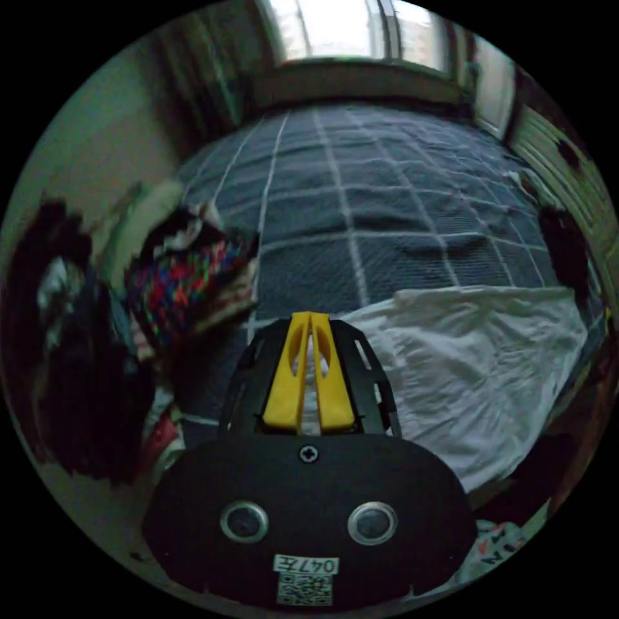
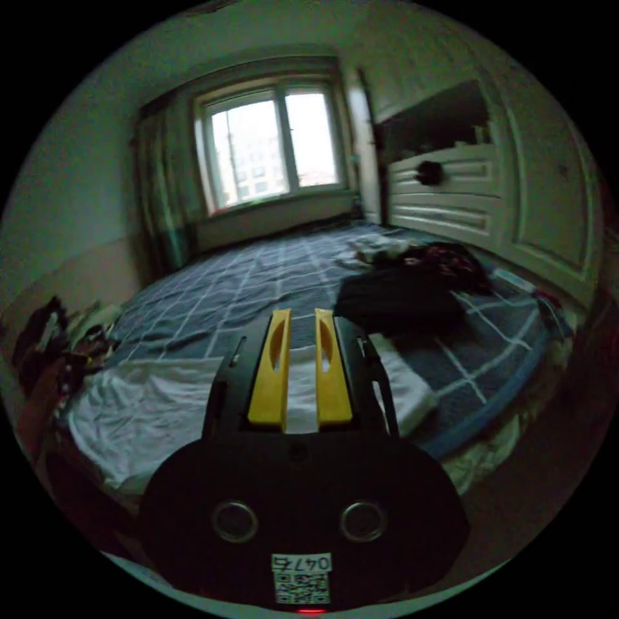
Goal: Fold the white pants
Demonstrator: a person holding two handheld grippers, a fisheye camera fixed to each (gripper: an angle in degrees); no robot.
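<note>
Across the lower right of the left gripper view, the white pants (image 1: 477, 367) lie flattened on the dark grid-patterned bedspread (image 1: 361, 193), their long axis running left to right in the frame. The left gripper (image 1: 310, 317) has its yellow jaws pressed together at the tips, hovering at the pants' left end; whether cloth is pinched between them I cannot tell. Seen from the right gripper view, the pants (image 2: 148, 400) spread from lower left to centre, and the right gripper (image 2: 302, 314) holds its jaws slightly parted over the cloth's right portion, gripping nothing visible. Both grippers look about equally close. Dim light blurs the clothes pile (image 1: 187, 271) and hides which end is the waistband.
</note>
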